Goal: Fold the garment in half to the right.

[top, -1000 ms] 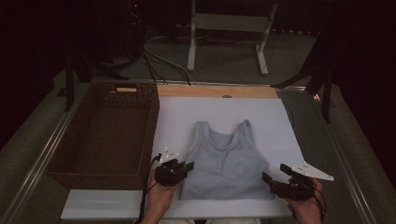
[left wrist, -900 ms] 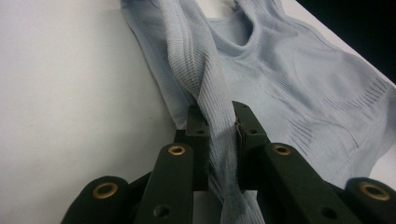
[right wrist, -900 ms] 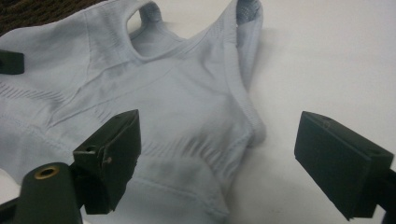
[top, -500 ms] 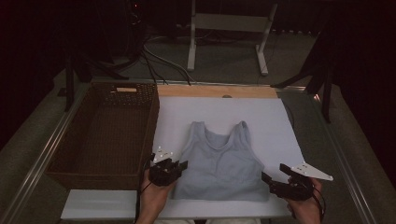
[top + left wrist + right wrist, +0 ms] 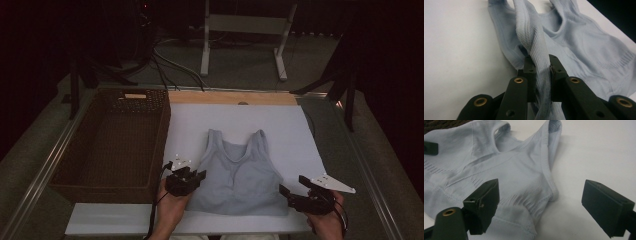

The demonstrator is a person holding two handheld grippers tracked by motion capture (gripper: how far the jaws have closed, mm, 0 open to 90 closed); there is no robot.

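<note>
1. High view: pale blue tank top (image 5: pixel 239 175) lies flat at the lower centre of the frame on the white surface (image 5: pixel 295 130), straps toward the top of the frame, hem toward the bottom.
2. Left gripper (image 5: pixel 196 177) sits at the garment's lower-left edge, held by a hand (image 5: pixel 172 207) entering from the bottom of the frame.
3. Left gripper view: jaws clamped on a bunched fold of the tank top (image 5: pixel 584 47); the ribbed fabric rises as a twisted strip between them, lifted off the surface (image 5: pixel 456 45), with the rest of the garment spread in the upper right of the frame.
4. Right gripper (image 5: pixel 289 196) rests at the garment's lower-right corner, near the bottom right of the high view.
5. Right gripper view: jaws stand wide apart, nothing pinched. One sits over the hem area at lower left of the frame, the other over bare surface (image 5: pixel 599 152) at right; the tank top (image 5: pixel 511 177) side seam lies between them.
6. Brown wicker basket (image 5: pixel 107 145) stands at the left of the high view, just beside the white surface.
</note>
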